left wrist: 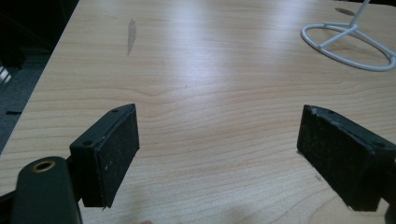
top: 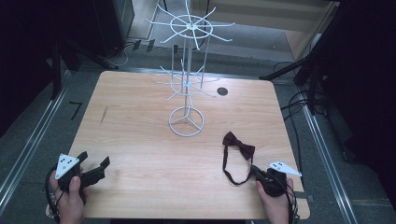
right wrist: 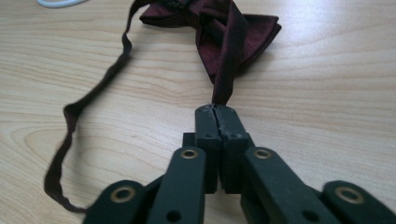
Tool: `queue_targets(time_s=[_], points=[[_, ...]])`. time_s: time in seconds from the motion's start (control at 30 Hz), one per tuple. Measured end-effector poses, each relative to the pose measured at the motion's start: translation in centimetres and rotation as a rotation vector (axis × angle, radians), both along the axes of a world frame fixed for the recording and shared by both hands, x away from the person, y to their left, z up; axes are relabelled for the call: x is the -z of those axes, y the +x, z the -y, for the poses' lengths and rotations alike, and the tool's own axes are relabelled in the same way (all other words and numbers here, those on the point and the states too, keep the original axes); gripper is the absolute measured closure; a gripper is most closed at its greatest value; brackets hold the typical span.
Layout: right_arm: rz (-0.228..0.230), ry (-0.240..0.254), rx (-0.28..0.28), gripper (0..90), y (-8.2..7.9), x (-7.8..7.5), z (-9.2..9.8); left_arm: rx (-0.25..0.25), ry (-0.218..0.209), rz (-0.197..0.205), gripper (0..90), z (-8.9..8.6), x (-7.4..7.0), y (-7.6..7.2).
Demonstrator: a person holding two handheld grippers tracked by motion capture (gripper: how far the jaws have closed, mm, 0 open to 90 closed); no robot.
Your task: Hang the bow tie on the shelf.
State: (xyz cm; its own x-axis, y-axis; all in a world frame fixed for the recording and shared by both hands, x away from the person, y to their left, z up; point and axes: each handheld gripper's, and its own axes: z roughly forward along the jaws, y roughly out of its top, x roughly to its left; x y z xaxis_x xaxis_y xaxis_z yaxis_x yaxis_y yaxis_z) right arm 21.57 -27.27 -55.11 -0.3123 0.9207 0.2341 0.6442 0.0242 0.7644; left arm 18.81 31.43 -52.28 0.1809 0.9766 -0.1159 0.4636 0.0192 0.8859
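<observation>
Wooden table (top: pixel 140 140) on grey floor (top: pixel 28 140), dark surroundings.

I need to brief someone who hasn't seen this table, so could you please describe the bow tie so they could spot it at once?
Start at the white wire rack standing on the wooden table; right of its ring base lies the bow tie. It is dark red, with a thin strap looping toward the right gripper, which is shut on that strap.

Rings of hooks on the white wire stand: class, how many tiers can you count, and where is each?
2. The upper ring of hooks tops the white wire stand; the lower ring of hooks sits partway down its pole, above the round base. None looks hidden.
</observation>
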Motion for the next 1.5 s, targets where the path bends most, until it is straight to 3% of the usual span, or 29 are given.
queue_targets(time_s=[0.13,0.23,0.27,0.37,0.5,0.57,0.6,0.73,1.03,1.5], points=[[0.079,-0.006,0.004,90.0,-0.6,-0.2,-0.1,0.001,-0.001,-0.001,13.8,0.0,0.0,0.0],[0.095,0.002,0.004,90.0,-0.7,-0.4,-0.2,0.000,0.000,-0.001,13.8,0.0,0.0,0.0],[0.120,0.036,-0.009,90.0,-0.8,-0.7,-0.2,0.000,0.000,-0.001,13.8,0.0,0.0,0.0],[0.145,0.057,-0.018,90.0,-0.8,-1.1,-0.3,0.000,0.001,-0.001,13.7,0.0,0.0,0.0],[0.210,0.097,-0.043,90.0,-1.0,-2.8,-0.7,0.001,0.005,-0.002,13.8,0.1,0.0,0.0],[0.224,0.101,-0.048,90.0,-1.0,-3.3,-0.9,0.000,0.006,0.000,13.7,0.1,0.0,0.0],[0.246,0.102,-0.064,90.0,-1.2,-4.3,-1.3,-0.002,0.006,0.000,13.8,0.1,0.0,0.0],[0.291,0.092,-0.084,90.0,-1.4,-6.0,-2.0,-0.005,0.008,0.001,13.8,0.1,0.0,0.0],[0.337,0.117,-0.058,90.0,-0.6,-7.9,-2.6,0.000,-0.009,0.004,13.7,-0.1,0.0,0.0],[0.404,0.103,-0.035,90.0,0.5,-11.0,-3.3,0.004,-0.006,0.002,13.8,-0.1,0.0,0.0]])
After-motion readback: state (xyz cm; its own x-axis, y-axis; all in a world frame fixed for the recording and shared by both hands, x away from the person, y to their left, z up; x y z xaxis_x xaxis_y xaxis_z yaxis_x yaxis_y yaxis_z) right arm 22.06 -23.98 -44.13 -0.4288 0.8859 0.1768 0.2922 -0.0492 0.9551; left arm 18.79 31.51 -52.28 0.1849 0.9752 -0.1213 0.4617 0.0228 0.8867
